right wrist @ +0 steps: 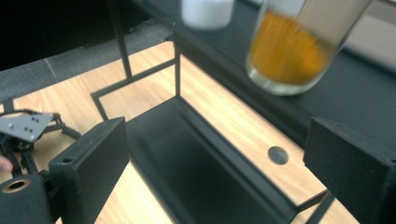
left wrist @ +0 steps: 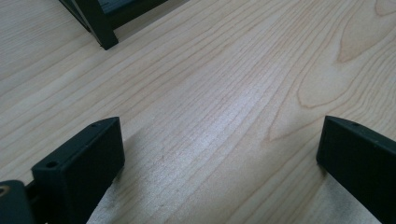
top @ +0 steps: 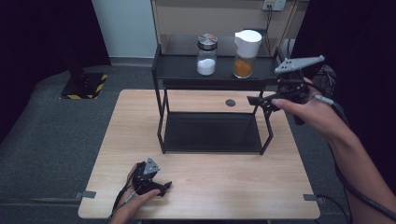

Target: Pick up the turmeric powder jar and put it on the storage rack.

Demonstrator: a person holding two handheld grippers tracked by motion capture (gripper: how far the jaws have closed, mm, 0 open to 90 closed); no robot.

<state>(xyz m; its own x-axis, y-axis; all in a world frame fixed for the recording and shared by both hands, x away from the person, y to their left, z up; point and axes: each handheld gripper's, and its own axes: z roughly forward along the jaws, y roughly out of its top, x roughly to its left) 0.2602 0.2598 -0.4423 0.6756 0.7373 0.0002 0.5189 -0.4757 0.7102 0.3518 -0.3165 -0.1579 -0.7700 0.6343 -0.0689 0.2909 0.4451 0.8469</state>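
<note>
Looking down from the high view, we see a light wood surface [top: 201, 186] carrying a black two-tier shelf rack [top: 212, 74] at its far half. On the rack's top shelf stand two jars: a clear jar with white powder and a metal cap [top: 206, 54] on the left, and a jar with orange powder and a white lid [top: 245, 53] just to its right, near each other but apart.

Left tool [top: 156, 185] rests low at the near left of the surface, held by the left hand [top: 133, 201]. In the left gripper view its jaws stand wide apart with only bare wood grain between them; nothing held. One foot of the rack [left wrist: 100, 28] shows at the far left of that view.

Right tool [top: 261, 100] is raised at the right end of the rack, by its right posts and below top-shelf level, held by the right hand [top: 310, 114], jaws pointing left. In the right gripper view its jaws are wide, empty, touching nothing. Between and beyond them we see the rack's lower shelf [right wrist: 201, 163], a round dark grommet [right wrist: 278, 155] in the surface, and the orange jar [right wrist: 292, 44] up on the top shelf, blurred. The left tool [right wrist: 25, 128] shows far off at the left edge.
</note>
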